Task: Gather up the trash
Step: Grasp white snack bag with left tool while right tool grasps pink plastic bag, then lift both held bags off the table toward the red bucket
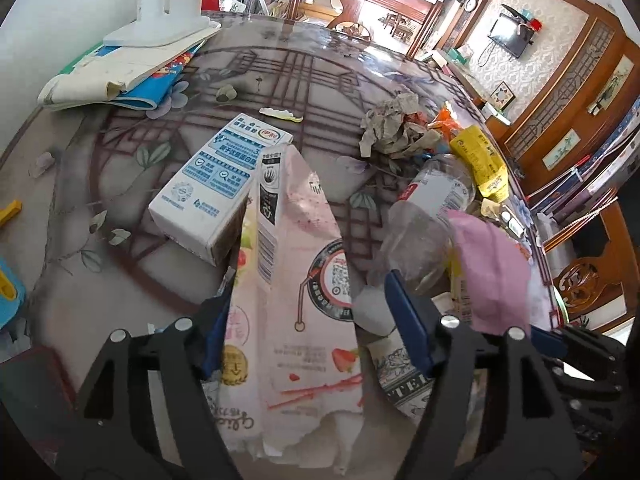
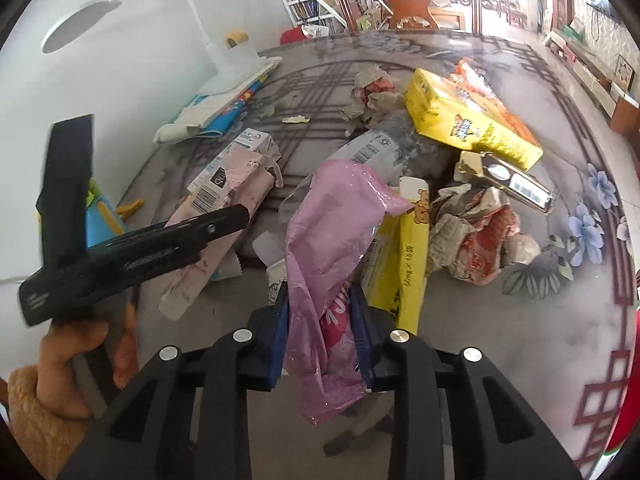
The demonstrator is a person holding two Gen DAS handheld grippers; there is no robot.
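Note:
A flattened pink drink carton lies on the glass-topped table between the fingers of my left gripper. The left blue pad is against the carton's edge and the right pad stands clear of it, so the jaws are open. My right gripper is shut on a crumpled pink plastic bag, which rises above the trash pile. The same bag shows at the right of the left wrist view. A blue-and-white milk carton lies behind the pink one. A clear plastic bottle lies beside it.
Crumpled paper, a yellow box, a yellow bear-printed pack and a red-and-white wrapper crowd the middle of the table. A white lamp base on books stands at the back left. A hand holds the left gripper.

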